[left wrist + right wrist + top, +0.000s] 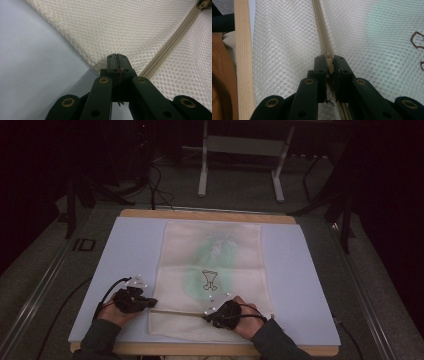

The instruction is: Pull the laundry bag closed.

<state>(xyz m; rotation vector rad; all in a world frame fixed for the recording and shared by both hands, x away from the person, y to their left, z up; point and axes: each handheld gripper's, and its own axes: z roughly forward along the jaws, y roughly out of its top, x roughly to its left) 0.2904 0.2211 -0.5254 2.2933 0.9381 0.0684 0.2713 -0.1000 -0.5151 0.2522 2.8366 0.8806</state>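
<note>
I count one mesh laundry bag (pixel 212 275) with one zipper (pixel 180 311) across it. I count two grippers, a left gripper (pixel 150 302) and a right gripper (pixel 206 317), on one white board (pixel 300 280) over one wooden table (pixel 210 214).

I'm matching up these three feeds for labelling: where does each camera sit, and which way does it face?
High view: above the person's side, looking forward and down on the mesh bag; forearms, left gripper and right gripper show.
Left gripper view: rides the left gripper, looking along its shut jaws at the bag's edge.
Right gripper view: rides the right gripper, jaws clamped on the zipper pull.
All share the bag and its zipper.
</note>
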